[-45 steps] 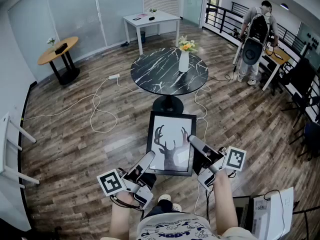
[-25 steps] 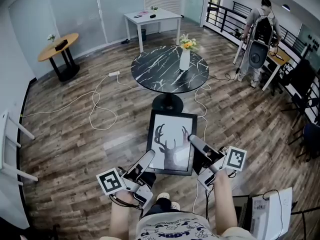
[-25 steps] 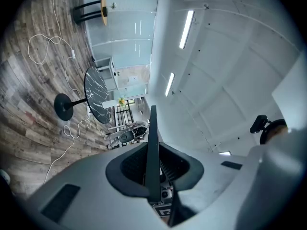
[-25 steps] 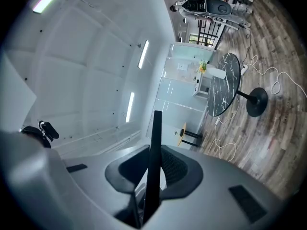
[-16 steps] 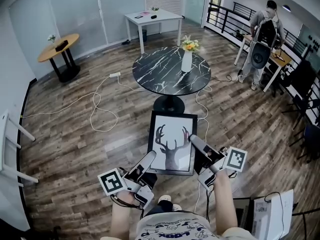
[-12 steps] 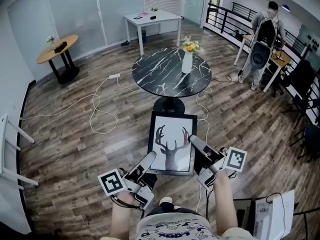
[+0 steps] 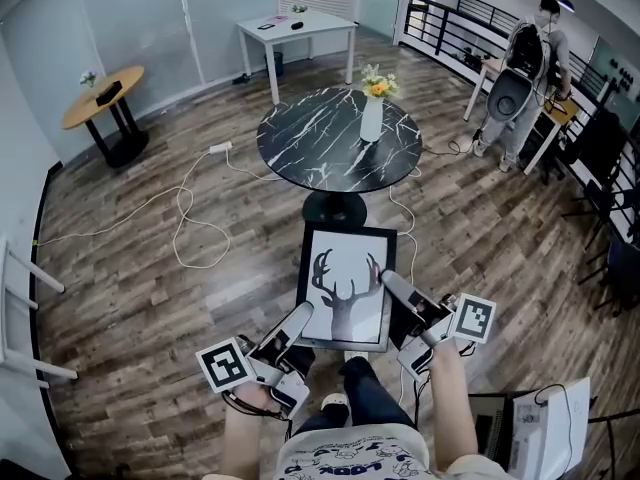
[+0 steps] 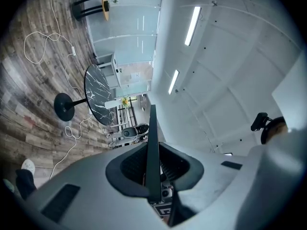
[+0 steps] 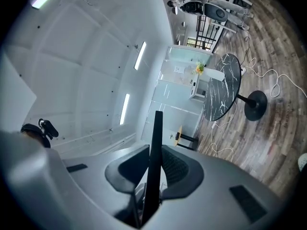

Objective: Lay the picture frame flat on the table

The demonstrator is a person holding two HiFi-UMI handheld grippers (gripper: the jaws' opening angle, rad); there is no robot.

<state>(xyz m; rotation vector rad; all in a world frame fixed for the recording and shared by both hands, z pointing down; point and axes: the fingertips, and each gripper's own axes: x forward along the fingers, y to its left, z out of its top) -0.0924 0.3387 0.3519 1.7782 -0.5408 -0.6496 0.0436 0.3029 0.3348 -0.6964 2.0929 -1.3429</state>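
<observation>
You're mid-carry: left gripper (image 7: 298, 319) and right gripper (image 7: 391, 285) each clamp an edge of the frame (image 7: 345, 286), held face-up in the air short of the counter (image 7: 310, 143); next, step closer and lower it flat, clear of the vase (image 7: 371, 118).

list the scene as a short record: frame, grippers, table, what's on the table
frame: picture frame, deer print, held in the air, not yet on the table
left gripper: shut on the frame's lower left edge
right gripper: shut on its right edge
table: round black marble table, beyond the frame
on table: vase of flowers
</observation>
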